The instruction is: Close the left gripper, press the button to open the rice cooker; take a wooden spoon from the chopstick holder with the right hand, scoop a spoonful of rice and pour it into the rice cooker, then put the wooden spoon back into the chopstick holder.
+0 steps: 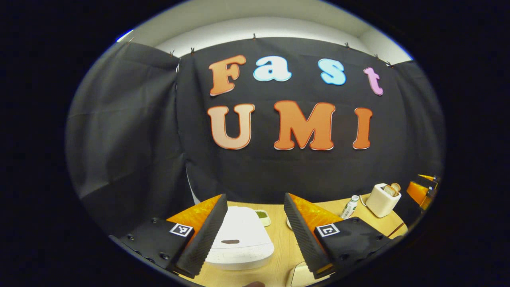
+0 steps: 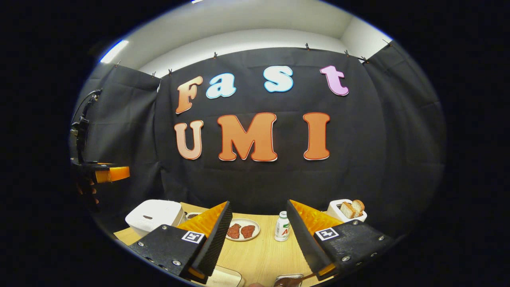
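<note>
The white rice cooker [image 1: 243, 243] stands on the wooden table with its lid down, a dark mark on its front. My left gripper [image 1: 255, 195] hovers above and in front of it, open and holding nothing; the cooker shows in the gap between the fingers. In the right gripper view the cooker [image 2: 153, 217] is at the far left, and my right gripper [image 2: 259, 202] is open and holds nothing over the table's middle. A brown wooden piece [image 2: 297, 280], perhaps the spoon, pokes in at the bottom edge beside a cream container [image 2: 225, 278]. The left gripper [image 2: 101, 174] hangs high at the left, held by a hand.
A plate with two meat pieces [image 2: 241, 230], a small white bottle [image 2: 282, 227] and a white toaster with bread [image 2: 346, 210] stand along the back. A small green dish [image 1: 263, 217] lies behind the cooker. The bottle [image 1: 350, 206] and toaster [image 1: 382, 199] sit at the right.
</note>
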`<move>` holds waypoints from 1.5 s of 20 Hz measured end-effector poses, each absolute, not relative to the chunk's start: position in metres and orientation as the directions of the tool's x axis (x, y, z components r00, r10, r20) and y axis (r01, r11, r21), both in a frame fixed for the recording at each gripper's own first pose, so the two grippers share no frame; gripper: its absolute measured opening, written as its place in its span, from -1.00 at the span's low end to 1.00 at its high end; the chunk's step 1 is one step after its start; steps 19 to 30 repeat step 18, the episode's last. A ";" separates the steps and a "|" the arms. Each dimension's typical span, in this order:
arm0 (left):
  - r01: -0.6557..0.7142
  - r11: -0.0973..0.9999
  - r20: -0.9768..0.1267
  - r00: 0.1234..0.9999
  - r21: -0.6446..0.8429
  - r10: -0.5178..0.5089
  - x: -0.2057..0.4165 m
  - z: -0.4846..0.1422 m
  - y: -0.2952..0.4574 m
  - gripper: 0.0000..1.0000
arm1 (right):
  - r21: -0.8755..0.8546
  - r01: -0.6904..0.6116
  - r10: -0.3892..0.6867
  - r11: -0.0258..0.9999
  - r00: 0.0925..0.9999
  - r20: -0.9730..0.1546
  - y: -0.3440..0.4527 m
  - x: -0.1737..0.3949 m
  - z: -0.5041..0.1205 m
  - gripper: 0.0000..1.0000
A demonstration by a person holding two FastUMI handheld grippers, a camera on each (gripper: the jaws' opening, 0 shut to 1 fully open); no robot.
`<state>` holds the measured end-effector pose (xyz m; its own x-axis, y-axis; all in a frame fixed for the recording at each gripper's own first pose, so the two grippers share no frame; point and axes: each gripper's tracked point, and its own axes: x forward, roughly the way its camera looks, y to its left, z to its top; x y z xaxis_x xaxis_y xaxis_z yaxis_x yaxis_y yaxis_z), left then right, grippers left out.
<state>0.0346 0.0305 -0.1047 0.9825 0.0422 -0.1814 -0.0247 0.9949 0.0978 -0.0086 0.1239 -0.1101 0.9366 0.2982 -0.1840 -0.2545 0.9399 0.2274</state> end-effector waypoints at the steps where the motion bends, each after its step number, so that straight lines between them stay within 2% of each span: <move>1: -0.024 0.994 -0.155 0.987 0.104 0.040 0.027 -0.101 0.025 0.93 | 0.224 -0.262 0.300 0.939 0.940 -0.163 0.127 -0.009 -0.104 0.72; 6: 0.012 0.999 -0.089 0.996 0.053 -0.007 -0.001 -0.098 -0.008 0.96 | 0.167 -0.323 0.335 0.931 0.941 -0.046 0.151 -0.021 -0.074 0.71; 9: -0.001 0.996 -0.043 0.999 0.093 0.005 -0.011 -0.092 -0.014 0.93 | 0.144 -0.368 0.372 0.919 0.928 -0.003 0.165 -0.028 -0.063 0.72; 18: -0.054 0.992 0.073 0.996 0.117 0.045 -0.025 -0.078 -0.010 0.96 | 0.146 -0.392 0.396 0.908 0.918 -0.001 0.173 -0.023 -0.062 0.73; 30: -0.054 0.992 0.073 0.996 0.117 0.045 -0.025 -0.078 -0.010 0.96 | 0.146 -0.392 0.396 0.908 0.918 -0.001 0.173 -0.023 -0.062 0.73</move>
